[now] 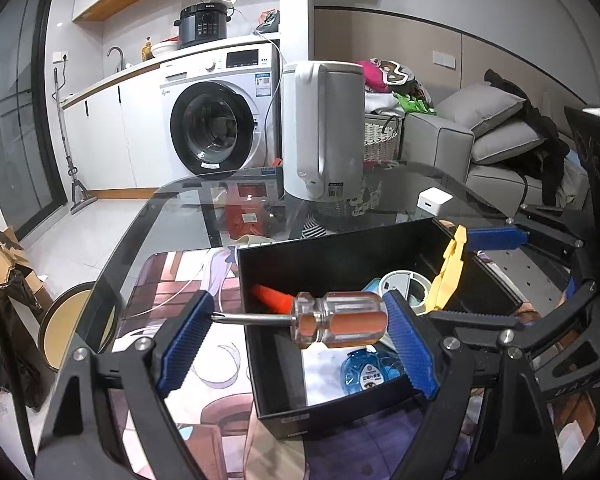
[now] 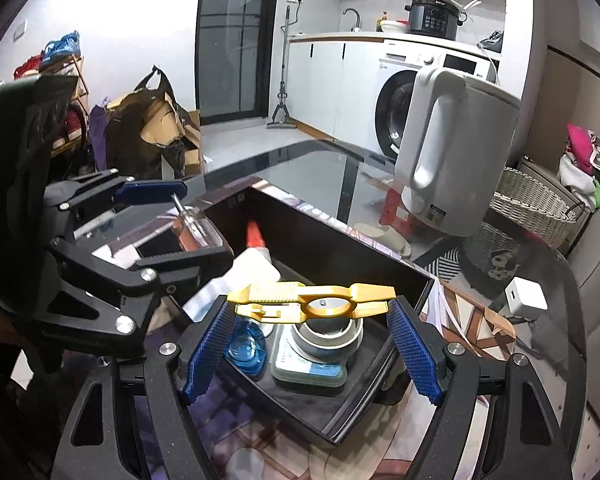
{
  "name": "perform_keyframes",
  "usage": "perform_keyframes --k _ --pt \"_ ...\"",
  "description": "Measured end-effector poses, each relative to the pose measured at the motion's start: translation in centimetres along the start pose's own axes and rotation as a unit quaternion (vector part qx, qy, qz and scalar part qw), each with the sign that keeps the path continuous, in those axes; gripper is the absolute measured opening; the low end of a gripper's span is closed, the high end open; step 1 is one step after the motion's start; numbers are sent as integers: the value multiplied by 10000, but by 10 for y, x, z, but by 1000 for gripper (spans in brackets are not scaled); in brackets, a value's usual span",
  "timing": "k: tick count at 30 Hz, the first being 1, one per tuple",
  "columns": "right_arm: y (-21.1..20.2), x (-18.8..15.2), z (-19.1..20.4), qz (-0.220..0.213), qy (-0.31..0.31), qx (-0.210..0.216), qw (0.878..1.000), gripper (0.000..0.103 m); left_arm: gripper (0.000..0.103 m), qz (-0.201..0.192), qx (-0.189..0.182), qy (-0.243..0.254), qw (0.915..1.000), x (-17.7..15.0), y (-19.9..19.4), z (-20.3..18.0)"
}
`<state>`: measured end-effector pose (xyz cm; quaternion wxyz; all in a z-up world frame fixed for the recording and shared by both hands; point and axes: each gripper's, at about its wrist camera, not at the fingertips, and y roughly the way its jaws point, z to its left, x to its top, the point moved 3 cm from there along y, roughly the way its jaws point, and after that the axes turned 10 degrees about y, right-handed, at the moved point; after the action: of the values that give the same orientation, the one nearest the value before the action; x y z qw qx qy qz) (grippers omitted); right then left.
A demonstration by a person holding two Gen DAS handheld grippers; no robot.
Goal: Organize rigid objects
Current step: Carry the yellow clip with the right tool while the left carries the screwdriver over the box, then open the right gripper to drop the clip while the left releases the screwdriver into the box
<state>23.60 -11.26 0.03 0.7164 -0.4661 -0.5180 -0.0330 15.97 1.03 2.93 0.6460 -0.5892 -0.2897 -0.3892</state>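
Both grippers share one build: the left gripper (image 1: pixel 300 336) and right gripper (image 2: pixel 312 332) have matte black linkage arms with triangular cut-outs, joined by round silver screws. Each finger carries a blue ribbed pad (image 1: pixel 186 340) (finely knurled on the right gripper (image 2: pixel 414 354)). At three o'clock, the left view shows the right gripper's black housing, perforated with round holes.

From the left wrist we look close down along our fingers, facing the white front-loading washing machine (image 1: pixel 216 128). Our right wrist view faces likewise. We share the open black rectangular box (image 1: pixel 340 248) (image 2: pixel 340 252) and tall white kettle (image 1: pixel 324 128) (image 2: pixel 452 152).
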Motion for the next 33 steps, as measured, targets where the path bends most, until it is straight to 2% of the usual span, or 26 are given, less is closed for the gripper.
perform_keyframes --k 18,21,24,26,29,33 --pt "24 10 -4 296 -178 105 9993 81 85 80 137 61 9999 -2 9 3" --pt "21 9 -3 179 -189 -40 9997 89 86 33 149 98 9998 -2 6 3" --pt "14 9 -3 41 -145 -118 9998 101 94 -96 240 103 9996 -1 -1 2" --pt "8 7 -5 -35 -107 -168 9998 102 103 -162 322 81 9993 -2 -8 2" --pt "-2 1 -9 -109 36 -214 9997 102 103 -258 208 -38 9994 -2 -17 3" --pt "-15 -7 -12 -244 201 -276 9991 102 103 -384 274 -59 9989 0 -29 -1"
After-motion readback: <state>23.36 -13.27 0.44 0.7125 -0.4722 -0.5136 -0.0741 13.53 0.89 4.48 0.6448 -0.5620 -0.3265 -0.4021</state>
